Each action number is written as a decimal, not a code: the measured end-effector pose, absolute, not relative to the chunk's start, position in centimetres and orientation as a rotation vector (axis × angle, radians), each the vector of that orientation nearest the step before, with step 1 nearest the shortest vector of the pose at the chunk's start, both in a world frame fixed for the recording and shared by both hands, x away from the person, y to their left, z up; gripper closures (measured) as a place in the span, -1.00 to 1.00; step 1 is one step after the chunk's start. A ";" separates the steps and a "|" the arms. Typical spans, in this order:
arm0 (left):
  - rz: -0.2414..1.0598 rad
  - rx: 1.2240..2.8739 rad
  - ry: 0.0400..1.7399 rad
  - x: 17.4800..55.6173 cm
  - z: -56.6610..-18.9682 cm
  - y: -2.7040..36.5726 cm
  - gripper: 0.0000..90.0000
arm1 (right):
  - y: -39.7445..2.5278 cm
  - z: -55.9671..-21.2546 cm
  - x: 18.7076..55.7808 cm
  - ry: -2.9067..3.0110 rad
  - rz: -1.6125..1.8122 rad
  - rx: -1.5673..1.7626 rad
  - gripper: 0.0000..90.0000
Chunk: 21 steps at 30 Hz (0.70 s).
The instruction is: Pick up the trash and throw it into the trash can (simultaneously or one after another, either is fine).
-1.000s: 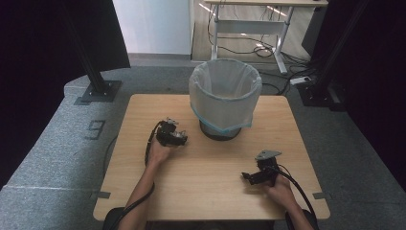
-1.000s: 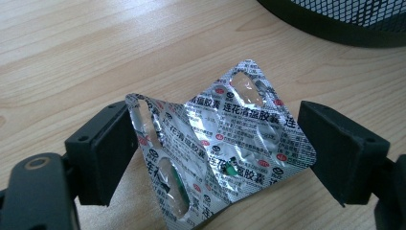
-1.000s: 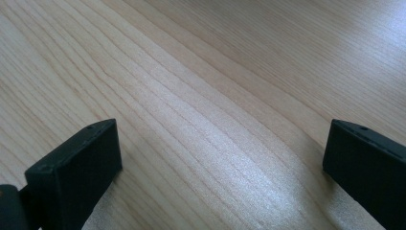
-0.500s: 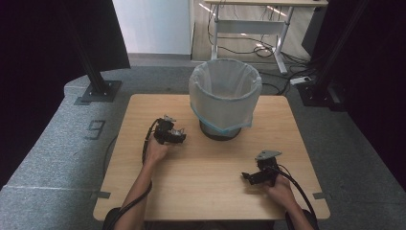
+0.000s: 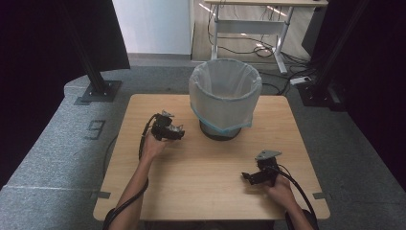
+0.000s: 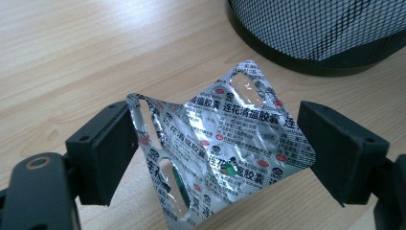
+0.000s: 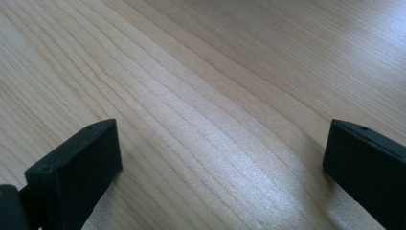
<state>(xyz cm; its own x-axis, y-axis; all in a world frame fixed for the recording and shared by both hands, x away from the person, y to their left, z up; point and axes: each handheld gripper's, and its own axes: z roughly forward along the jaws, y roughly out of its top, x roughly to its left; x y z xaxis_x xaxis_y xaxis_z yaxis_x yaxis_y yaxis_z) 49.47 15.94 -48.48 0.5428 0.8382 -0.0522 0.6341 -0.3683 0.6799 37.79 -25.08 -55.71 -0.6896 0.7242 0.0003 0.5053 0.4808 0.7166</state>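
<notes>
A silver foil blister pack (image 6: 230,129) with red and black print is bent into a fold between the two black jaws of my left gripper (image 6: 218,148), which is shut on it. In the high view the left gripper (image 5: 173,131) hovers over the wooden table (image 5: 201,191), left of the bin (image 5: 225,93). The bin is black mesh lined with a pale bag, and its base (image 6: 325,38) lies just beyond the pack. My right gripper (image 5: 248,176) rests low near the table's front right. Its jaws (image 7: 220,143) stand wide open over bare wood.
The bin stands at the table's far middle. A black stand base (image 5: 98,91) sits on the grey floor at the far left. A desk with cables (image 5: 258,28) stands behind the table. Dark curtains flank both sides.
My left gripper has shifted slightly toward the far side with the pack still in it. The right gripper has stayed in place.
</notes>
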 end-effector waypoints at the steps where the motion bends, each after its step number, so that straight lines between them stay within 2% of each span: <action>1: 0.402 2.127 1.181 49.5 -48.3 16.0 -0.65 | -25.1 -55.7 37.8 2.428 1.025 1.041 -1.00; 21: 0.429 2.103 1.169 49.3 -43.9 16.3 -0.64 | -25.1 -55.7 37.8 2.428 1.025 1.042 -1.00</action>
